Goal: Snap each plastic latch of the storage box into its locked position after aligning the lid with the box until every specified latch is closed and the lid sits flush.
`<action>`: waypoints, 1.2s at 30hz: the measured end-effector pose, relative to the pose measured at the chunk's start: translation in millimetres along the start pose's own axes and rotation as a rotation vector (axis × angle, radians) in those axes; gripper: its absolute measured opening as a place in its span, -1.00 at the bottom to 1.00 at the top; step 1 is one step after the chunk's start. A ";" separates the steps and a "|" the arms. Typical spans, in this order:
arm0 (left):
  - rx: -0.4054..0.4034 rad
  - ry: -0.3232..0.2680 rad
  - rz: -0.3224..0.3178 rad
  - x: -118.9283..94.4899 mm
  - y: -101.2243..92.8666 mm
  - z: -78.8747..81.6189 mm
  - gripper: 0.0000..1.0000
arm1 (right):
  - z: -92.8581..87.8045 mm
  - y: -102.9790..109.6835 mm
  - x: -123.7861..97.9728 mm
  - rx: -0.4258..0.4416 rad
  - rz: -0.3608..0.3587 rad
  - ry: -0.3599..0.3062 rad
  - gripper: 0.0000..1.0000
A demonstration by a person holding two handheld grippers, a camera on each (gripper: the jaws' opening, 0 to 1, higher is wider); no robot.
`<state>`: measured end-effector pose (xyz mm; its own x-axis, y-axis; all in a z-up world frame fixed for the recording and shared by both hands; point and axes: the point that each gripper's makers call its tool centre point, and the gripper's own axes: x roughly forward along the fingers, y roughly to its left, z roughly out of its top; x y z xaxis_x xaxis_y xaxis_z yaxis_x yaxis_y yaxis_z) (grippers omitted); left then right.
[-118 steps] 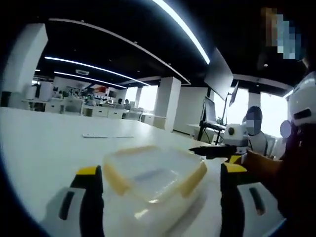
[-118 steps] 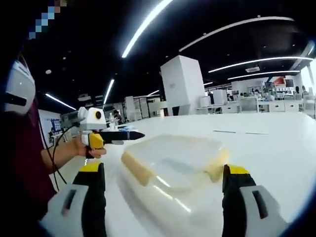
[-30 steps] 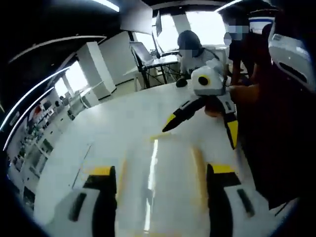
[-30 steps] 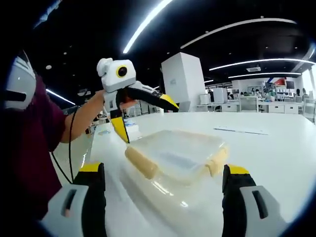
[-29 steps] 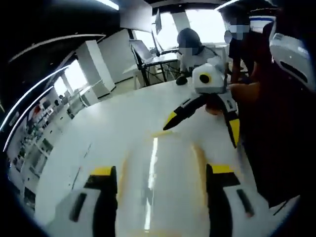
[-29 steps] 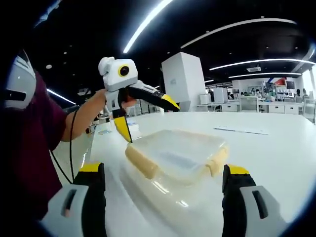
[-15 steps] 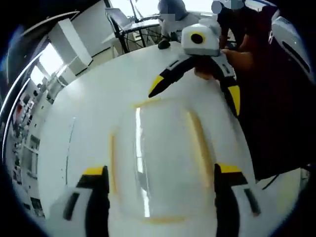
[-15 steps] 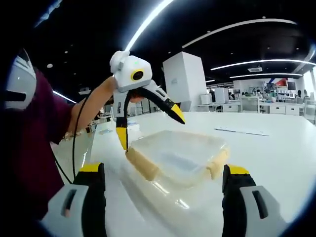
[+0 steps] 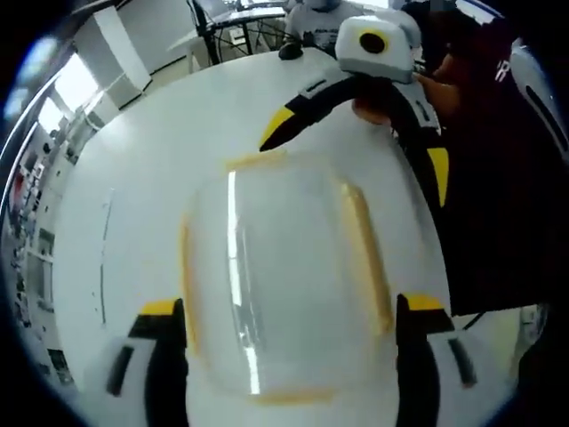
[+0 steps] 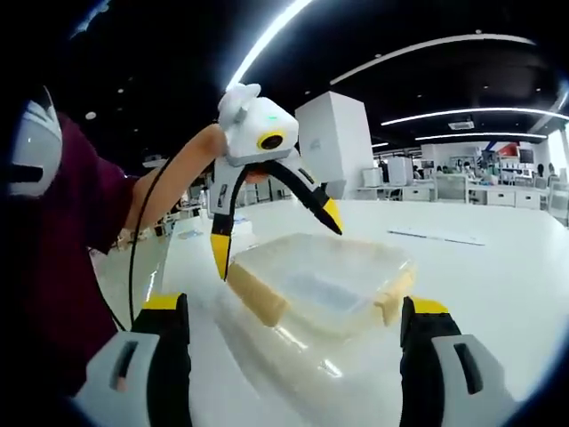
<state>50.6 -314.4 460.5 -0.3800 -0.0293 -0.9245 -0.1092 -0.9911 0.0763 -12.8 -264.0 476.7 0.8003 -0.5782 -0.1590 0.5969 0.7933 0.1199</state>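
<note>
Left gripper view, item by item. My left claw (image 9: pixel 289 356) looks down on the storage box (image 9: pixel 280 276), jaws spread wide, one on each side of the box and clamping nothing. The box sits on the white table (image 9: pixel 151 151), lid (image 9: pixel 293 267) on; yellow latches (image 9: pixel 366 258) run along its left, right, far and near edges. I cannot tell from this height which latches are snapped shut, as the clear lid glares with a white streak. Beyond the box the right claw (image 9: pixel 356 147) comes in from the top, jaws spread, one yellow tip just beside the far latch, the other alongside the right edge of the table. A hand (image 9: pixel 391 102) grips it; a dark red sleeve (image 9: pixel 489 178) covers the right side. Desks and chairs at the top are blurred and cut off.

Right gripper view. My right claw (image 10: pixel 293 351) has its jaws parted, the box (image 10: pixel 316 285) between and ahead of them, nothing gripped. The box rests on the table (image 10: pixel 498 258), its near yellow latch (image 10: pixel 258 298) facing me. The left claw (image 10: pixel 276 236) hangs above the box's left end, jaws spread, one tip by the box's left end, the other over the lid. A bare forearm (image 10: pixel 169 182) and dark red sleeve (image 10: pixel 62 231) block the left. A white pillar (image 10: pixel 336 147), ceiling light strips (image 10: pixel 267 44) and distant desks (image 10: pixel 462 189) stand behind, too small to detail.
</note>
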 end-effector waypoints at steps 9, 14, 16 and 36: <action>-0.048 0.084 -0.038 -7.2 9.0 -12.3 0.82 | -3.8 0.1 1.0 -0.002 0.006 0.011 1.00; -0.054 0.102 -0.055 -7.6 11.7 -12.9 0.82 | -2.9 0.9 0.6 0.001 0.007 0.005 1.00; -0.054 0.109 -0.062 -8.3 12.0 -12.8 0.80 | -2.3 1.1 0.2 0.003 0.009 0.003 1.00; -0.135 0.178 -0.118 -1.1 29.7 -18.5 0.72 | -3.7 1.1 3.0 -0.002 0.000 0.014 1.00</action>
<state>64.8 -346.2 456.9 -0.2024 0.0767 -0.9763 -0.0153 -0.9971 -0.0751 -10.0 -264.1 472.7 0.7996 -0.5752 -0.1726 0.5965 0.7938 0.1181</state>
